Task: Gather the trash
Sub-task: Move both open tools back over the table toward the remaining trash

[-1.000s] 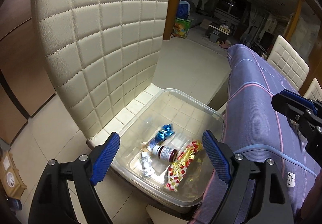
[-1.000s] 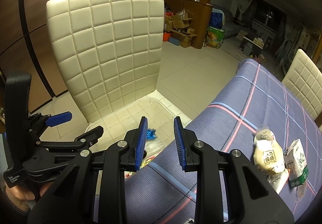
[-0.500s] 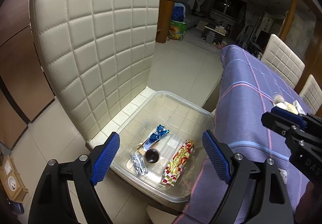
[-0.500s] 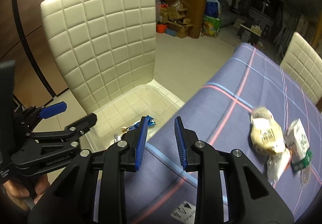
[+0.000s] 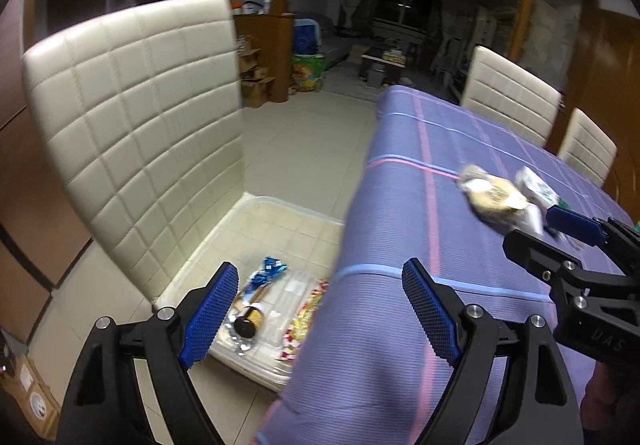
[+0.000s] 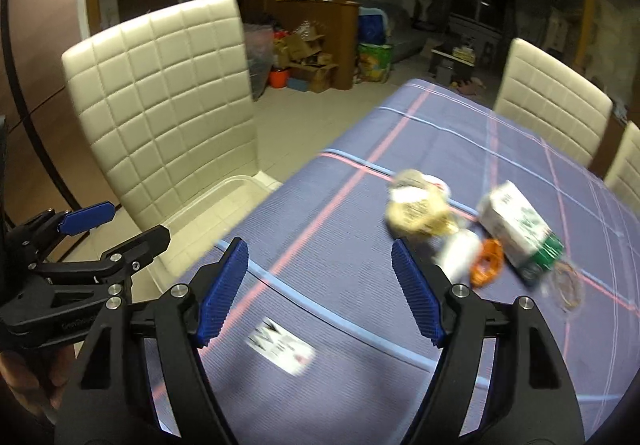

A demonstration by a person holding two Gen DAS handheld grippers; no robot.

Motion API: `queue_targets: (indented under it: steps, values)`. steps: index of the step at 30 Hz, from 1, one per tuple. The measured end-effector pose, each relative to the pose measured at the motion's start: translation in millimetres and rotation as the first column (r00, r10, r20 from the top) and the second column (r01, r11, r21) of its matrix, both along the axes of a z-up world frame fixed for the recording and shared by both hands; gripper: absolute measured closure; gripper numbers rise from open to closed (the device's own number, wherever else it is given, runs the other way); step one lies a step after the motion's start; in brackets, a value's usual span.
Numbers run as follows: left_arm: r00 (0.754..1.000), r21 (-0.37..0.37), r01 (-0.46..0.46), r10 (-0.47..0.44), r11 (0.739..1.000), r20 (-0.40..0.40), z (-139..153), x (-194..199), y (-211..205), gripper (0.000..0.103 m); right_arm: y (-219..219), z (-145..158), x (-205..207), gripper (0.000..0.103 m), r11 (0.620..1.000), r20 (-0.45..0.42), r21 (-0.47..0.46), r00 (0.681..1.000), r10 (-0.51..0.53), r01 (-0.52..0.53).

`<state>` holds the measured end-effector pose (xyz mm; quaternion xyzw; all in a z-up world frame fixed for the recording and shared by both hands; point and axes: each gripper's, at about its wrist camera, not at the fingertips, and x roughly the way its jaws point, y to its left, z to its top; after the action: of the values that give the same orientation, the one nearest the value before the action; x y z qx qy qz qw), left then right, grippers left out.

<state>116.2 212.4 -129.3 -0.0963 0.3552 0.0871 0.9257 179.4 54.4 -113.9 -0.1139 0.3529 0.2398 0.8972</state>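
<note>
step: reaching for more trash | right gripper (image 6: 318, 291) wide open, empty; left gripper (image 5: 320, 311) likewise | bread bag (image 6: 418, 211) ahead, slightly right (blurred) | next: advance, straddle, close

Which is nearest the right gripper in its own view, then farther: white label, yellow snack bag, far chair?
1. White label on the tablecloth, just ahead of the right gripper.
2. Yellow snack bag, mid-table, right.
3. Far chair, across the table.
</note>
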Motion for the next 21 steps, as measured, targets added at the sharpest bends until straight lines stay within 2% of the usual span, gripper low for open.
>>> queue_targets:
  steps: [6, 12, 18, 21]
  values:
    - [0.995, 0.016, 0.104, -0.104, 0.994, -0.001, 8.9, 6.6, -52.3, 0.021, -61.8, 2.9, 2.9, 0.028, 0.993, -0.006, 0.027, 0.993, -0.115, 0.115]
    - [0.982, 0.048, 0.190, -0.190, 0.981, -0.007, 12.7, 22.9, -103.3, 0.021, -129.3, 0.0, 13.1, 0.028, 0.969, -0.026, 0.047, 0.970, -0.240, 0.241]
    - [0.962, 0.014, 0.271, -0.270, 0.963, -0.027, 11.9, 49.2, -141.4, 0.021, -172.3, -4.5, 23.8, 0.028, 0.950, -0.039, 0.064, 0.952, -0.302, 0.304]
    - [0.952, 0.021, 0.305, -0.304, 0.952, -0.038, 10.0, 62.3, -160.3, 0.021, -187.7, -8.8, 32.4, 0.028, 0.943, -0.049, 0.058, 0.945, -0.324, 0.327]
